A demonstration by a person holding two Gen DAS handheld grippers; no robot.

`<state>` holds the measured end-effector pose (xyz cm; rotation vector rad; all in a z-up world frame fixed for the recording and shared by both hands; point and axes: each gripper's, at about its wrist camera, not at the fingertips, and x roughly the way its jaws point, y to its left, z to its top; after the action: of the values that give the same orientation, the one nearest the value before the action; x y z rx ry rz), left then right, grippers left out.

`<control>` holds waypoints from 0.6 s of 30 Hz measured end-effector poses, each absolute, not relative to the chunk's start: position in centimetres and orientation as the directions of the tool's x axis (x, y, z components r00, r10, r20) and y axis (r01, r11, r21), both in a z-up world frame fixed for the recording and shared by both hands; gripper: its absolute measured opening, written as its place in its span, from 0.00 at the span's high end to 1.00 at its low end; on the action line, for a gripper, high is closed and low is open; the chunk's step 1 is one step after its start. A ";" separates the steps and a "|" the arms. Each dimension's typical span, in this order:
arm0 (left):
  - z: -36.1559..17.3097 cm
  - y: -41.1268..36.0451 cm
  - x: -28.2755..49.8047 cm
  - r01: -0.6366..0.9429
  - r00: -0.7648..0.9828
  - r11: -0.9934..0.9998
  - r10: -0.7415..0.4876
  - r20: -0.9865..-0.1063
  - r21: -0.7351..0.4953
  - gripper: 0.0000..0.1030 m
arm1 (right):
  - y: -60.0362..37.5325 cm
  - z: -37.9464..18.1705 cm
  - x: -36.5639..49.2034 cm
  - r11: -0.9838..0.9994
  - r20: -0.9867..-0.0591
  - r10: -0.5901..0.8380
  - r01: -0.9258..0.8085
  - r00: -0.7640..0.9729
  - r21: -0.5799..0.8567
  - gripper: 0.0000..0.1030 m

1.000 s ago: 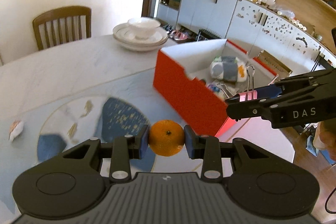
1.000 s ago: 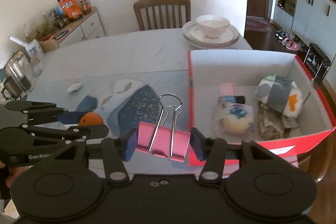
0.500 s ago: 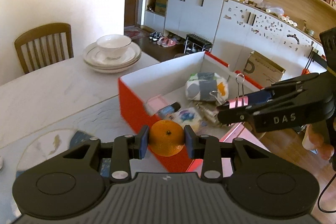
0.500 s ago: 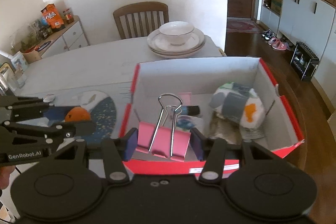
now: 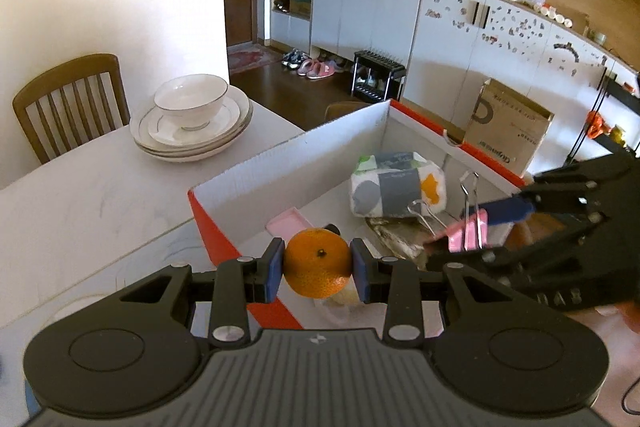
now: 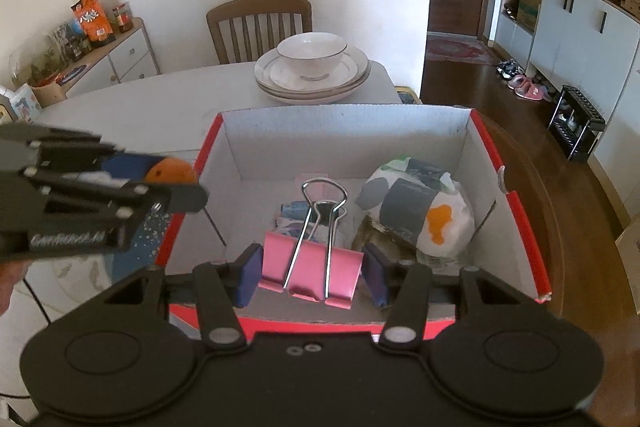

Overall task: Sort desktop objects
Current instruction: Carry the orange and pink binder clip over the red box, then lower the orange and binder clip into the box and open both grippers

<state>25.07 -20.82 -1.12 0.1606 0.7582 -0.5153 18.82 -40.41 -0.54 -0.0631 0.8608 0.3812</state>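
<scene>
The left gripper (image 5: 318,269) has its jaws clamped on an orange (image 5: 317,263), one blue pad pressed to each side of the fruit, the stem dimple facing the camera. Just beyond and below the jaws lies the open box (image 5: 288,163), red outside and white inside; the orange hangs over its near left corner. Past the jaws, inside the box, sit a pink tray (image 5: 286,223), a patterned tissue pack (image 5: 396,189) and crumpled paper (image 5: 394,233). To the right of the jaws the right gripper (image 5: 466,233) reaches in over the box, a pink binder clip (image 5: 468,233) between its fingers.

In the right wrist view, the right gripper (image 6: 312,273) has its jaws clamped on the binder clip (image 6: 310,273), pads squeezing its two ends, the wire handles pointing forward and away. Directly ahead of and under the jaws is the box (image 6: 344,123), with the tissue pack (image 6: 420,207) ahead to the right and a small dark tube (image 6: 294,206) and other small items straight ahead behind the clip handles. To the left of the jaws, the left gripper (image 6: 176,179) holds the orange (image 6: 170,171) at the box's left wall.

Farther ahead of both grippers, on the white table (image 5: 80,195), stands a bowl (image 5: 191,101) on a stack of plates (image 5: 192,137), with a wooden chair (image 5: 68,103) behind the table.
</scene>
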 end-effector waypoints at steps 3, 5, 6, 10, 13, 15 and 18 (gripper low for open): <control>-1.2 -21.6 26.5 0.501 0.605 0.865 -0.373 -0.704 -0.028 0.67 | -40.2 -0.7 19.3 0.924 -0.751 0.305 -0.372 0.585 0.085 0.49; -1.3 -22.0 27.5 0.504 0.601 0.863 -0.366 -0.711 -0.018 0.67 | -40.1 -0.9 19.7 0.921 -0.754 0.307 -0.381 0.580 0.082 0.49; -1.4 -22.2 28.1 0.504 0.597 0.863 -0.362 -0.716 -0.016 0.67 | -40.0 -1.0 19.8 0.920 -0.757 0.307 -0.385 0.577 0.080 0.49; -2.1 -23.1 30.2 0.490 0.586 0.871 -0.340 -0.736 -0.012 0.67 | -40.0 -1.5 20.6 0.912 -0.767 0.312 -0.403 0.561 0.075 0.49; -2.8 -24.0 31.7 0.486 0.576 0.874 -0.325 -0.750 -0.005 0.67 | -39.7 -1.9 21.1 0.908 -0.774 0.311 -0.413 0.552 0.071 0.49; -3.4 -24.7 32.8 0.488 0.561 0.873 -0.315 -0.765 -0.001 0.67 | -39.6 -2.3 21.5 0.908 -0.780 0.306 -0.414 0.545 0.067 0.49; -4.3 -25.6 34.1 0.490 0.543 0.871 -0.298 -0.785 0.009 0.67 | -39.4 -3.0 22.2 0.907 -0.790 0.308 -0.414 0.530 0.076 0.49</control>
<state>34.10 -25.55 -4.33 0.2392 0.8803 -0.4731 22.19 -39.44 -2.99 -0.1266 0.9166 0.4319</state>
